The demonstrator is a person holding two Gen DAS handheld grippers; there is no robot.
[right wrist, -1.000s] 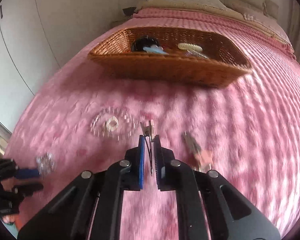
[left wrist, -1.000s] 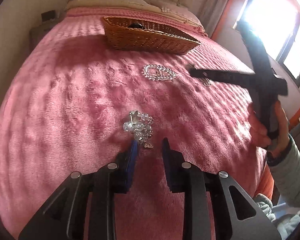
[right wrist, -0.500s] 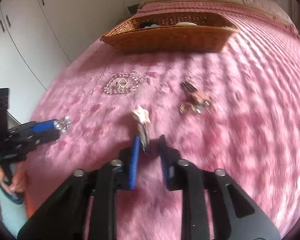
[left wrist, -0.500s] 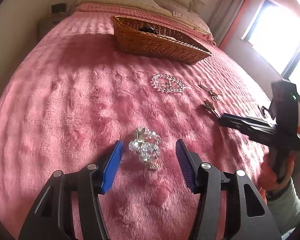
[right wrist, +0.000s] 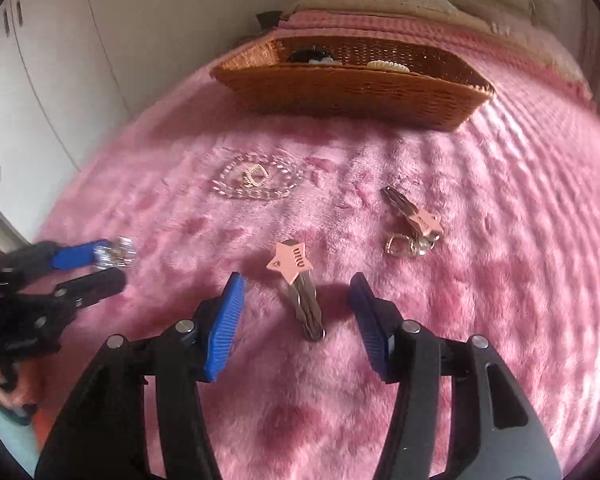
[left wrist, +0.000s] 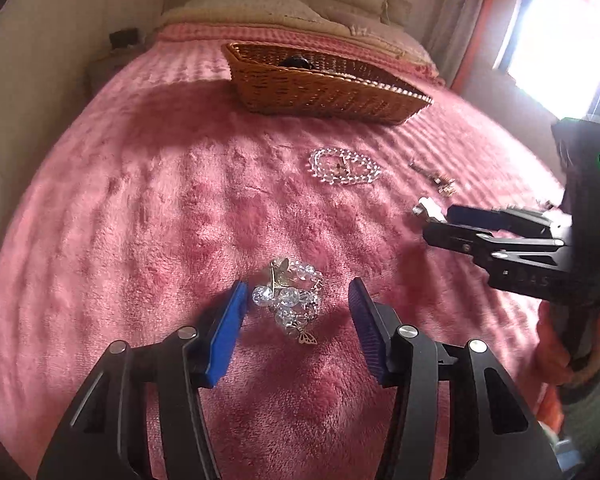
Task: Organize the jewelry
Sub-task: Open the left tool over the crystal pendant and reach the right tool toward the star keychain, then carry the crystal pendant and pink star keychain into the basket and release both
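Note:
My left gripper (left wrist: 298, 300) is open, its blue pads on either side of a clear crystal bead bracelet (left wrist: 290, 300) lying on the pink bedspread. My right gripper (right wrist: 296, 302) is open around a hair clip with a pink star (right wrist: 296, 280) on the bedspread. A second pink star clip with a ring (right wrist: 414, 220) lies to its right. A clear bead necklace (right wrist: 256, 180) lies in a loop further back; it also shows in the left wrist view (left wrist: 344, 166). A wicker basket (right wrist: 352, 88) with a few items stands at the back.
The pink bedspread (right wrist: 520, 220) covers the whole bed. Pillows (left wrist: 260, 12) lie behind the basket (left wrist: 320, 88). White wardrobe doors (right wrist: 60, 40) stand on the left, a bright window (left wrist: 560, 40) on the right. The right gripper (left wrist: 436, 222) shows at the right in the left wrist view.
Both grippers have opened wide. The right one has let go of the star clip, which now lies on the bedspread. The left one now straddles the crystal bracelet.

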